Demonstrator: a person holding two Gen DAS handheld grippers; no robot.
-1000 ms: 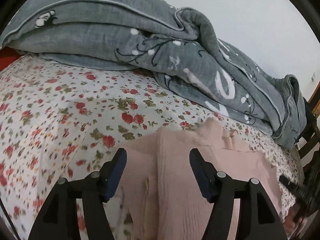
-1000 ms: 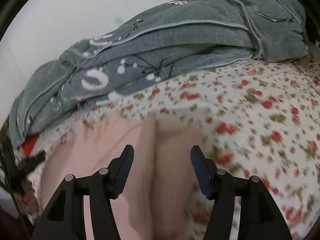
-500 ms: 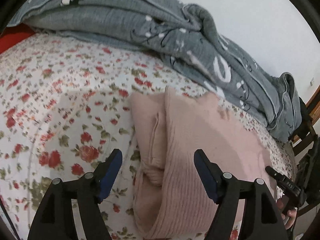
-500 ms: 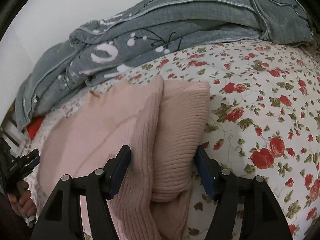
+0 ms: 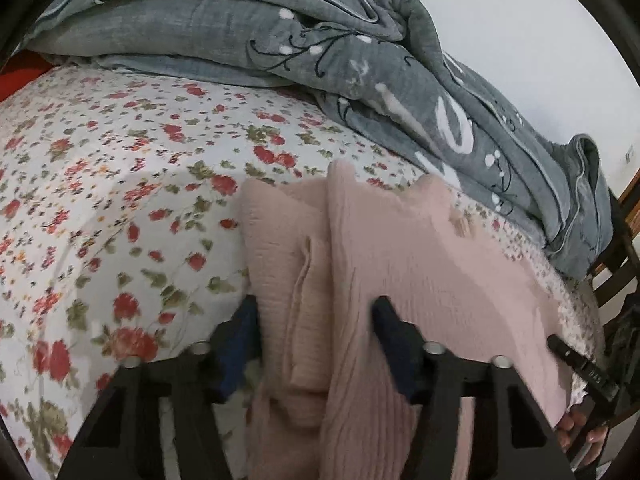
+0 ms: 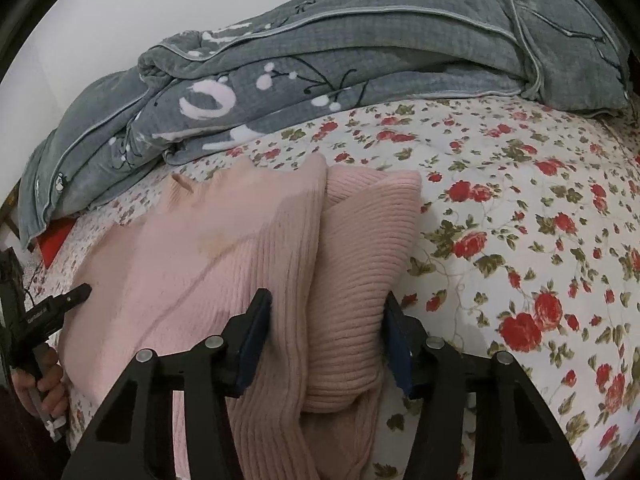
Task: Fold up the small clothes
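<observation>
both the left gripper [image 5: 316, 320] and right gripper [image 6: 326, 314] are closing astride the pink sweater's [image 6: 224, 264] side folds, whose length runs toward twelve o'clock.

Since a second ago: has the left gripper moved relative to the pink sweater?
Yes. The left gripper has pulled back toward the pink sweater's near hem, away from the grey quilt, and its jaws are closing around the folded edge.

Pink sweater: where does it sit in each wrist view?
Left wrist: pink sweater lower centre to right, folded sleeve between the left gripper fingers.
Right wrist: sweater lower left to centre, sleeve between the right gripper fingers.
Shared landmark: grey quilt behind it.
</observation>
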